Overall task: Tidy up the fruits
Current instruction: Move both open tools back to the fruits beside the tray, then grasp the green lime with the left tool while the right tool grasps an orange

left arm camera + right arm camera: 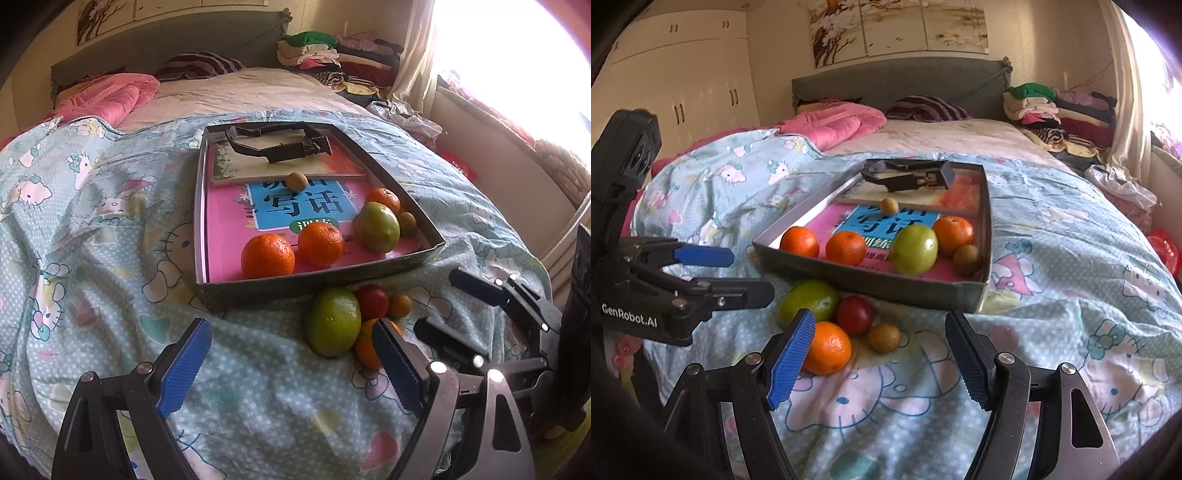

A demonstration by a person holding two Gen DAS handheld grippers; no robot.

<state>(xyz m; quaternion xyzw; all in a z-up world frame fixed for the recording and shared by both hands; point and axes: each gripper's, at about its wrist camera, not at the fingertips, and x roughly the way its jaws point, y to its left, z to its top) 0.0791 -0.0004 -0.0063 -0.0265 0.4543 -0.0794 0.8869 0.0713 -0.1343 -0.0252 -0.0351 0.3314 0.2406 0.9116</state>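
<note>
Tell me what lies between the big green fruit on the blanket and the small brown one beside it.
The round red fruit sits between the big green fruit and small brown fruit, in the right wrist view.

— Tray (428, 251)?
— Grey card, matt walls. Glossy pink book cover (229, 221) lining it.
— Fruit?
— Oranges (267, 255) dimpled, slightly shiny; green apple (332, 321) smooth, waxy.
— Bedding?
— Quilt (110, 229) soft printed cloth, creased.
— Gripper pads (792, 356)?
— Blue ribbed plastic, matt, on black frames.

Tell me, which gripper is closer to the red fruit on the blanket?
Right. The right gripper sits open just in front of the red fruit; the left gripper, also open, is off to its left, farther away.
</note>
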